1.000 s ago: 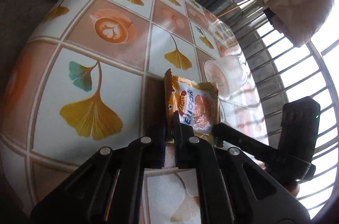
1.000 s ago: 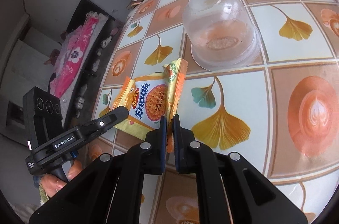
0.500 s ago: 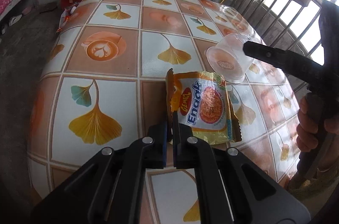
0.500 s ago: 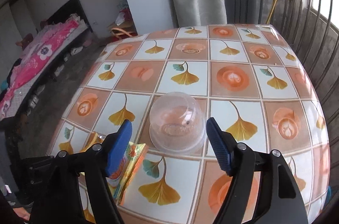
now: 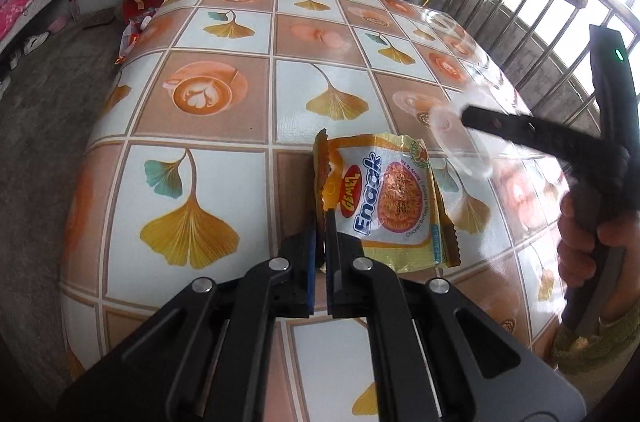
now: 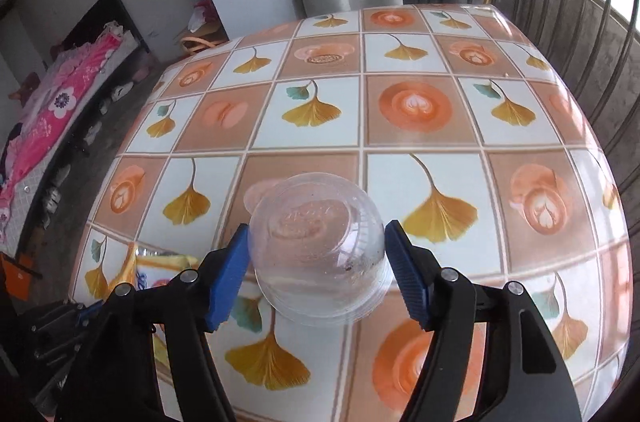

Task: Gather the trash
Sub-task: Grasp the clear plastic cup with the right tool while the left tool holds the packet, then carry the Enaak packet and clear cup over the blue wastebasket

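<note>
Grey concrete floor (image 5: 36, 126) and a pink-covered bed (image 6: 52, 118) are being shown to the left of the tabletop (image 5: 224, 70), which is covered in a ginkgo-leaf and coffee-cup pattern. On its near side, the snack wrapper (image 5: 384, 202) is being pinched at its left edge by the left gripper (image 5: 320, 242), jaws together on it, its long axis running near to far. The clear plastic cup (image 6: 320, 250) is standing upside down between the parted jaws of the right gripper (image 6: 316, 278); contact is not being made out. In the right wrist view, the wrapper is being mostly hidden.
</note>
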The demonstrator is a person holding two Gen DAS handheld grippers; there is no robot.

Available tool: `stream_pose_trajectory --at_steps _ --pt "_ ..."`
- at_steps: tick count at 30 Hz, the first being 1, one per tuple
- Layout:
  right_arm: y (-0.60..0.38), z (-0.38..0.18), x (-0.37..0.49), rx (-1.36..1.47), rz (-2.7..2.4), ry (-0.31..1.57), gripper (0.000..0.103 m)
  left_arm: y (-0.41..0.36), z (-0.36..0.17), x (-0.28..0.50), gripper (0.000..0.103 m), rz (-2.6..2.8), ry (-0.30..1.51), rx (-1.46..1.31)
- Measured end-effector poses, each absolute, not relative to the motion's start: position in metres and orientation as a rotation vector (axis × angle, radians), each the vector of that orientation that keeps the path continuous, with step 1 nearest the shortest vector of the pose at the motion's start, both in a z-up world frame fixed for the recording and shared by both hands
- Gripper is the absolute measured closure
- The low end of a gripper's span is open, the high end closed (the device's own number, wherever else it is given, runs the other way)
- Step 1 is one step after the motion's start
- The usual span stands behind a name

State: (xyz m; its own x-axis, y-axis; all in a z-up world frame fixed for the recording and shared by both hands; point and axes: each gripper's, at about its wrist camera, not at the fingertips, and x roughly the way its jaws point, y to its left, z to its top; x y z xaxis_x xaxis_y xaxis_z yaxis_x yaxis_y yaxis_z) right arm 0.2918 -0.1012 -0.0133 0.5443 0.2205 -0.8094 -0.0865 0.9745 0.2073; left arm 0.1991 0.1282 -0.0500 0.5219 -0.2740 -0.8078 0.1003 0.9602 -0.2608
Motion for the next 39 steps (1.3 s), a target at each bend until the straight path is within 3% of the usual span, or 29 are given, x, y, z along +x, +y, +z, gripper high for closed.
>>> stream_pose_trajectory --at_steps 12,39 --pt "-0.156 -0.006 0.215 0.315 0.143 0.976 0.038 0.115 -0.023 0.185 0.102 -0.247 0.937 -0.130" --pt "-0.236 0.030 0.145 0.560 0.155 0.807 0.038 0.034 0.065 0.134 0.103 -0.341 0.713 0.044"
